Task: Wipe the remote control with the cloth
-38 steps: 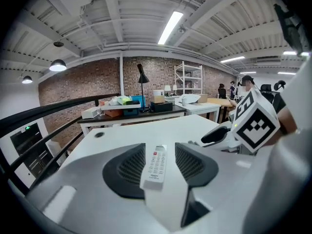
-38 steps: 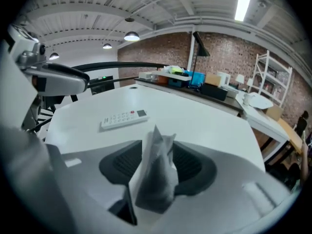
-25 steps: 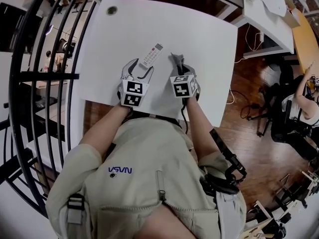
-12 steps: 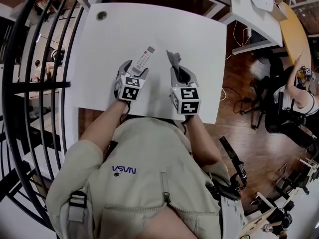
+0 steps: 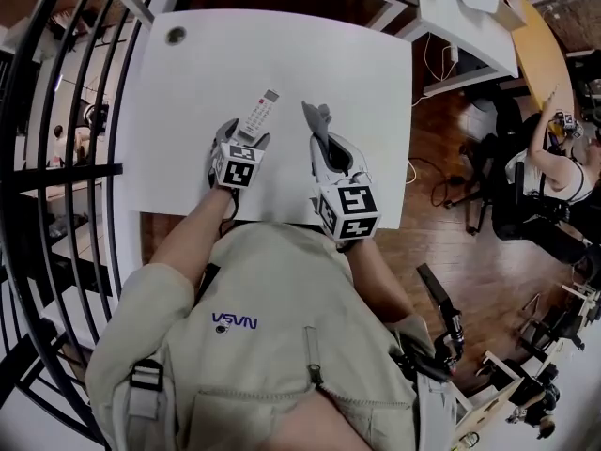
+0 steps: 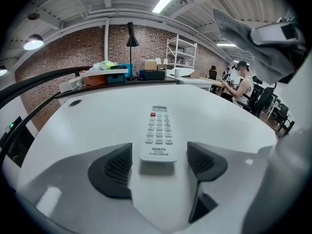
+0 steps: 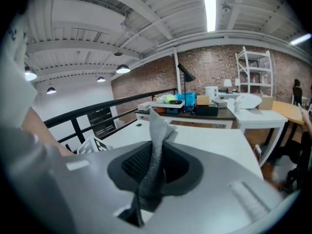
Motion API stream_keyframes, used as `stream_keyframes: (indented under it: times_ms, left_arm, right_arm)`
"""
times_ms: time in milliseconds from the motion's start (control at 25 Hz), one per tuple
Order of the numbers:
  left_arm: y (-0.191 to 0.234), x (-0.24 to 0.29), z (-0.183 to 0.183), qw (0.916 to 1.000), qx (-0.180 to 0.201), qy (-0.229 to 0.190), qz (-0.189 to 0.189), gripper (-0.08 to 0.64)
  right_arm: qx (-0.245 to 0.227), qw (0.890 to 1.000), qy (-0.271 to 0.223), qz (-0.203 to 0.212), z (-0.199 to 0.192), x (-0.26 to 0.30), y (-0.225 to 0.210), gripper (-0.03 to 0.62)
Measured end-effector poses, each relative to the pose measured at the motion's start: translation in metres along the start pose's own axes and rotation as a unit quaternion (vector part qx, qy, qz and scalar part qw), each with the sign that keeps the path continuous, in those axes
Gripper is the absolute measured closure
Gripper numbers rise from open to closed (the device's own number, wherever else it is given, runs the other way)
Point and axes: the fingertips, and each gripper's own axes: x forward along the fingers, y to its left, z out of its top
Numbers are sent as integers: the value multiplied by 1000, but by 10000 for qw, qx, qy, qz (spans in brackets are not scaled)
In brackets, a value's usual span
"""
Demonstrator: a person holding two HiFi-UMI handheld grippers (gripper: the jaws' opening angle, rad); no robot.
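On the white table (image 5: 357, 64), the remote (image 6: 158, 130) lies flat, its near end between the left gripper's (image 6: 160, 162) jaws — just spread wide, not touching it. The right gripper (image 7: 153, 167), now raised, pinches the grey cloth (image 7: 155, 130) — wiping hasn't begun.

White table (image 5: 366, 73), workshop surroundings.
Grommet hole (image 5: 175, 35) at table's far-left corner; black railing (image 5: 56, 158) left; wood floor (image 5: 451, 252), seated person (image 5: 549, 181) right; brick wall (image 6: 63, 57), black lamp (image 6: 130, 38) behind.

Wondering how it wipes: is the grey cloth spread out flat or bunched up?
Bunched up. The cloth is pinched between the jaws of the right hand-held gripper, sticking out as a narrow crumpled strip.
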Motion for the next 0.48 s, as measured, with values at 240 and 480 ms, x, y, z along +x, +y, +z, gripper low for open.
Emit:
stream_keyframes:
  times_ms: [240, 480]
  left_arm:
    - [-4, 0, 3, 10000, 47, -8, -47, 206]
    - [-8, -1, 6, 9998, 118, 26, -128, 258]
  right_arm:
    - [137, 9999, 20, 57, -3, -6, 2, 541]
    - [176, 9998, -13, 74, -2, -9, 4, 541]
